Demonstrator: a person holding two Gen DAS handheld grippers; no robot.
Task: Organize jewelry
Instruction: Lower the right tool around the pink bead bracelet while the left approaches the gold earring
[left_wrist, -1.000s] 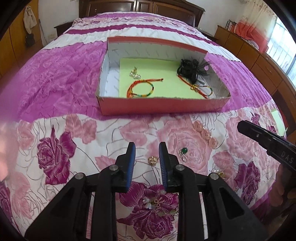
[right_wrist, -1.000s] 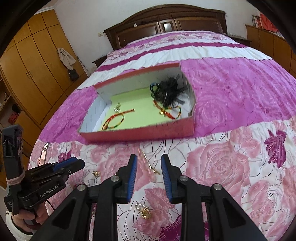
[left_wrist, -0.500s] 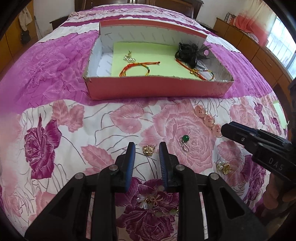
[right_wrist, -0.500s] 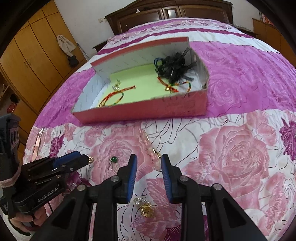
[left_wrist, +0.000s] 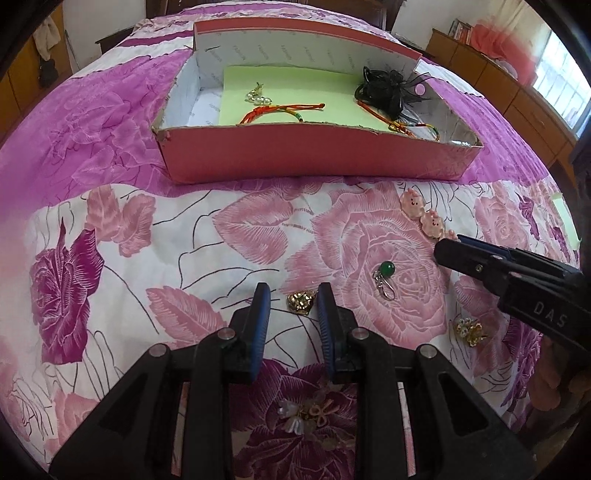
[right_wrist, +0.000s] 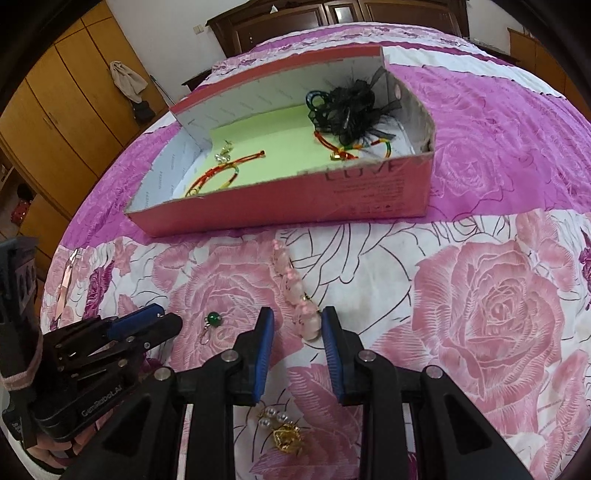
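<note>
The black body of the right gripper (left_wrist: 447, 254) carries the pale letters "DAS", seen in the left wrist view. In the right wrist view, the black body of the left gripper (right_wrist: 162, 323) bears the white brand "GenRobot.AI". The red outer wall of the box (right_wrist: 369, 199) shows large faint letters that read "LOVE" near its top edge, with smaller lines of print and small symbols below them, too small to read. The box's white inner walls carry repeated faint grey print, unreadable.
</note>
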